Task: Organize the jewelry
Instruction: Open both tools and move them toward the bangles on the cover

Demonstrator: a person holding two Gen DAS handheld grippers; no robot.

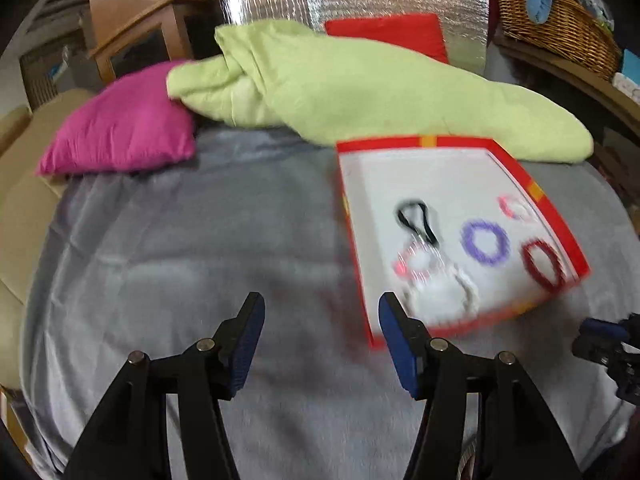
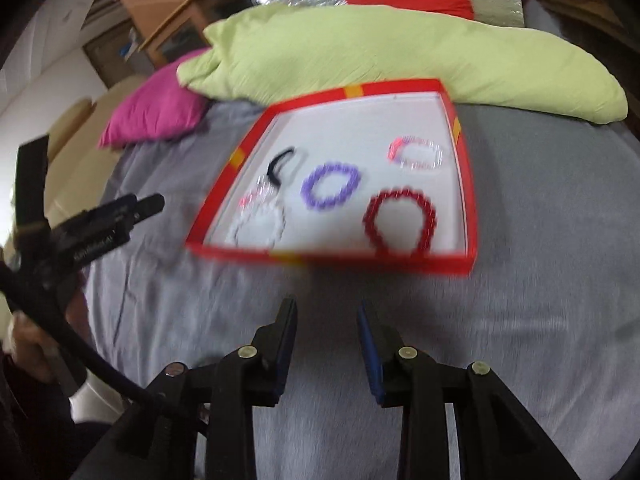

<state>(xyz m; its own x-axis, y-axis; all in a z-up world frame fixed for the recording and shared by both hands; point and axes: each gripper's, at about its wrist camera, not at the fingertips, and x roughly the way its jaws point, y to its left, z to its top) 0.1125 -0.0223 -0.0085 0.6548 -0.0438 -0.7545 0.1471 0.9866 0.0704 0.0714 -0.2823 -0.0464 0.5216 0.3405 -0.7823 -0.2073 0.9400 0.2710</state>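
- The left tongs (image 1: 322,312) are held spread apart, with nothing between them.
- The right tongs (image 2: 327,312) are held a little apart, also empty.
- Just past both tongs, the red tray (image 2: 468,184) is seen on the grey sheet (image 2: 540,320).
- Bead bracelets are laid inside: a dark red one (image 2: 400,224) nearest, a purple one (image 2: 330,185) behind it.

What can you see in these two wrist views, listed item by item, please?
Tray: one, red rim with a white floor, on the grey bed cover.
Beaded bracelets: red, purple, pink-and-clear, all in the tray, apart from one another.
Tangle of white, clear and black pieces: in the tray's left part; too blurred to count.
Bed cover: one, grey, under everything.
Pillow: one, magenta, far left.
Green bedding: one bundle, pale green, behind the tray.
Red cushion: one, behind the green bedding.
Wicker basket: one, brown, upper right.
Left gripper: open, empty, over the cover.
Right gripper: open, empty, in front of the tray.
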